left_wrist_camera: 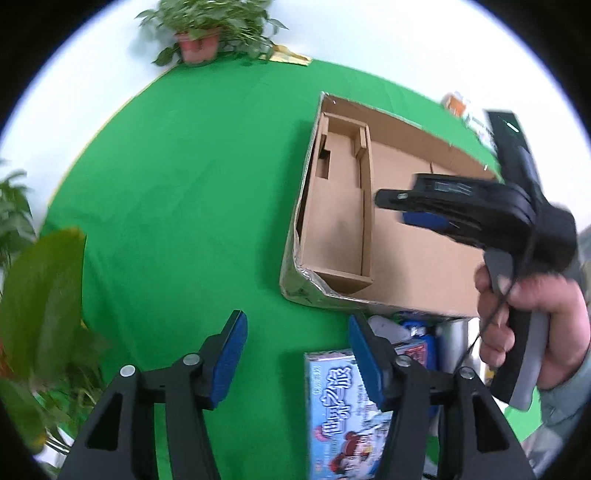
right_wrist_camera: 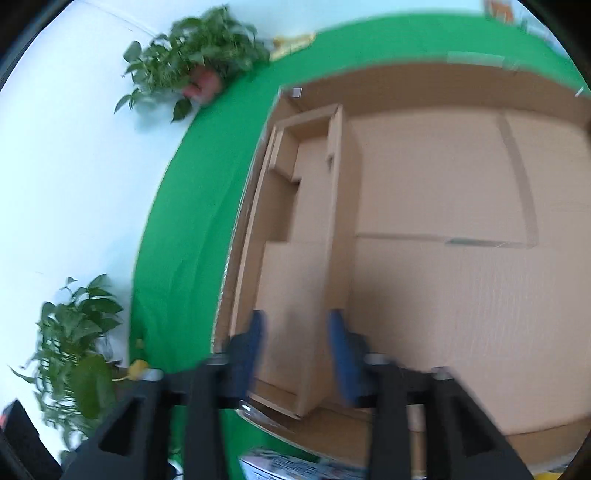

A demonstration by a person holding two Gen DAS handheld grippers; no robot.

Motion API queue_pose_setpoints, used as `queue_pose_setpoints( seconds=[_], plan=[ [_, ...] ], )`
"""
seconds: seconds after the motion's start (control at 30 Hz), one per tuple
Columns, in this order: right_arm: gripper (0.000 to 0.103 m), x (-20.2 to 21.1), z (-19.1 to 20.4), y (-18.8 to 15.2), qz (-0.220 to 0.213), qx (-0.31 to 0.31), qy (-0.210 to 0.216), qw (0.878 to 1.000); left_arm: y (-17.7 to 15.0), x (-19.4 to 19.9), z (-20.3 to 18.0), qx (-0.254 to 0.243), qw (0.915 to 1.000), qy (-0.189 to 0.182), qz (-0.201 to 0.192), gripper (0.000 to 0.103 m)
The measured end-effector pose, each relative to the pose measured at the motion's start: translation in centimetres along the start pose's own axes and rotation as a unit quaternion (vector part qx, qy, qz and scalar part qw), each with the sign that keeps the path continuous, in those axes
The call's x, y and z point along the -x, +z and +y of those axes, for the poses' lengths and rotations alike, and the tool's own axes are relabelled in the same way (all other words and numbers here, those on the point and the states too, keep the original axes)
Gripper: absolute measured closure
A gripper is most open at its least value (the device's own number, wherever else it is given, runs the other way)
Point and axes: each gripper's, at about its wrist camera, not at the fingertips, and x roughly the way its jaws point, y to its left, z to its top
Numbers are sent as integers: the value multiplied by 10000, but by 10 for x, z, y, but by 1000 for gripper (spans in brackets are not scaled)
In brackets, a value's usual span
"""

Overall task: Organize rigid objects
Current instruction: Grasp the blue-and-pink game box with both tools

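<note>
The left gripper (left_wrist_camera: 297, 354) stands open with nothing between its blue pads (left_wrist_camera: 231, 354), above the green cloth (left_wrist_camera: 177, 192). Its right finger overlaps a light-blue printed box (left_wrist_camera: 332, 413) that lies on the cloth near the bottom of the left view, just on the near side of the carton (left_wrist_camera: 406, 258). More packages (left_wrist_camera: 410, 332) lie between that box and the carton's near wall; they are too blurred to name.

The right gripper (right_wrist_camera: 297, 354) is open too and empty, over the near end of the carton's (right_wrist_camera: 443, 295) narrow left compartment (right_wrist_camera: 295, 240). In the left view it hangs over the carton's wide right part, gripped by a hand (left_wrist_camera: 524, 317).

The carton sits open on the cloth, with nothing visible in either part. Potted plants (left_wrist_camera: 207, 29) stand at the far and left edges.
</note>
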Motion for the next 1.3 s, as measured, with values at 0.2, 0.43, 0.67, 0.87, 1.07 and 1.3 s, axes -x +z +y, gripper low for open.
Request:
queue_pose_setpoints(
  seconds=[0.2,0.43,0.67,0.87,1.07,1.3],
  plan=[
    [1,88,0,-42,-833,266,-532,9947,-9,10,8,7,9997,-222,136,46],
    [1,147,5,-137,-550,638,-396,9957,-43,-15,17,-172,9895,-1121,894,46],
    [1,119,36,-233,399,920,-143,9949,-89,-59,27,-18,9733,-1674,1573,46],
    [1,76,33,-257,469,744,-819,9928,-107,-88,34,441,9623,-2023,1763,47],
    [0,37,29,-270,855,835,-1191,9857,-122,-98,30,520,9503,-2393,1922,46],
    [2,46,25,-293,1079,844,-1075,9847,-143,-94,47,687,9454,-2408,2086,44]
  ],
)
